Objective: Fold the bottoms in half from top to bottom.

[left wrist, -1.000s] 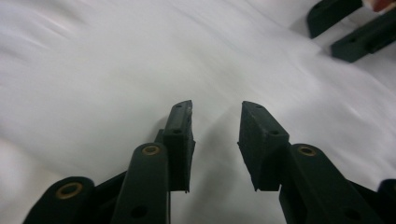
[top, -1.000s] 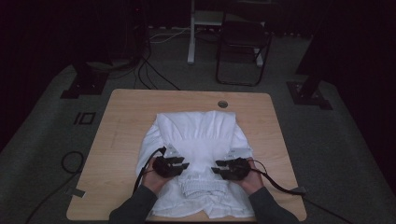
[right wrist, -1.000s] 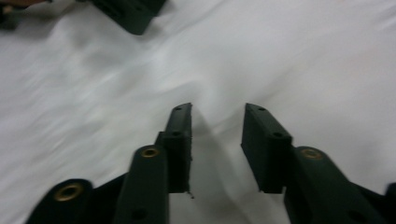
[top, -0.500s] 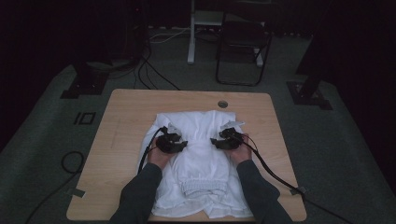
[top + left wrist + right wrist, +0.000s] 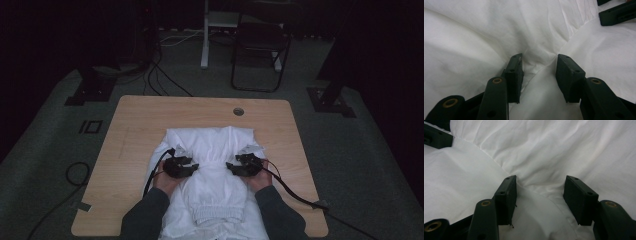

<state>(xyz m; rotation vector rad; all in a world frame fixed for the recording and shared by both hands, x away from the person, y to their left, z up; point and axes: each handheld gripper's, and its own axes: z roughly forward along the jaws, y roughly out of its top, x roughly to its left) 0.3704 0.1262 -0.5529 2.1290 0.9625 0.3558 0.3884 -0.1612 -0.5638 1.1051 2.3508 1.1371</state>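
Two tools on the white garment (image 5: 215, 165) at mid-worktop (image 5: 140, 120) — I have the left tool (image 5: 539, 72) and right tool (image 5: 540, 195) each part open, pads straddling a crease, gripping nothing. Both have just been opening, cloth between the jaws but loose. I judge one fold laid — the ribbed hem (image 5: 217, 214) sits folded near me. Sides and final folds remain.

High view overhead; gripper views close on cloth (image 5: 215, 150)
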